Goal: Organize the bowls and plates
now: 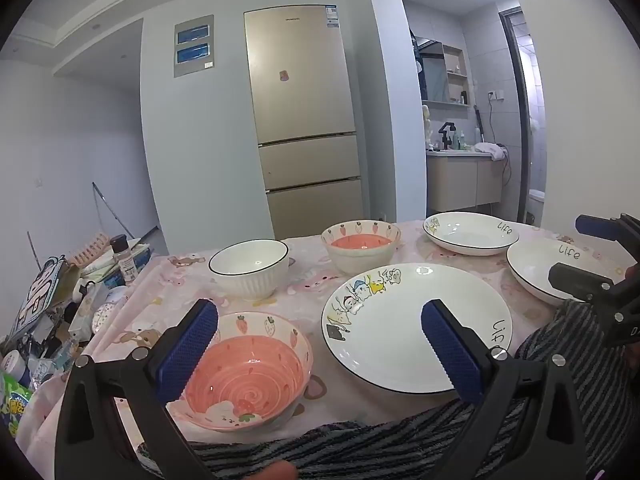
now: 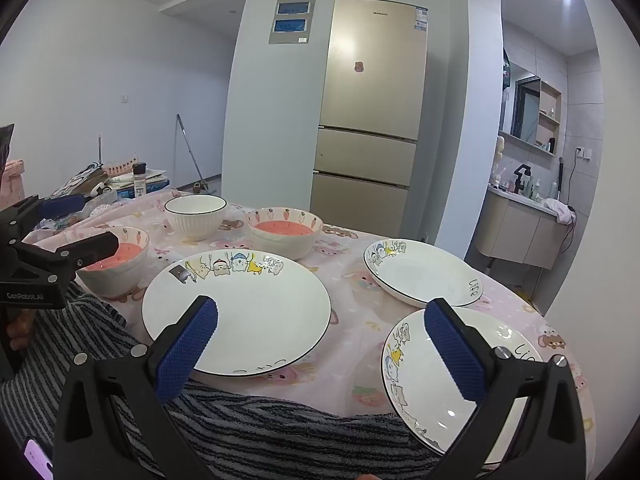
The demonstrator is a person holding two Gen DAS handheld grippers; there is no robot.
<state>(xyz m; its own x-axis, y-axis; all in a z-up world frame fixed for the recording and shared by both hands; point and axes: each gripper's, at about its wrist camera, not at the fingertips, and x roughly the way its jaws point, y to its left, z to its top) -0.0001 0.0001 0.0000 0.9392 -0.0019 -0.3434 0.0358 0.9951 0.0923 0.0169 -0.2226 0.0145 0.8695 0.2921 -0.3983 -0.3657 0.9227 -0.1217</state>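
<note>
Showing both grippers held open and empty: the left gripper (image 1: 320, 354) has the pink bowl (image 1: 244, 372) just ahead-left of its jaws, the right gripper (image 2: 320, 354) the big plate (image 2: 240, 312) ahead-left and a nearer plate (image 2: 432, 392) ahead-right.

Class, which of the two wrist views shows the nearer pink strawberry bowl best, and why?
The left wrist view: the nearer pink strawberry bowl sits close and almost whole, its swirled inside visible, only its left side hidden by the left gripper. The right wrist view shows that bowl small at the left, partly hidden behind the other gripper.
</note>
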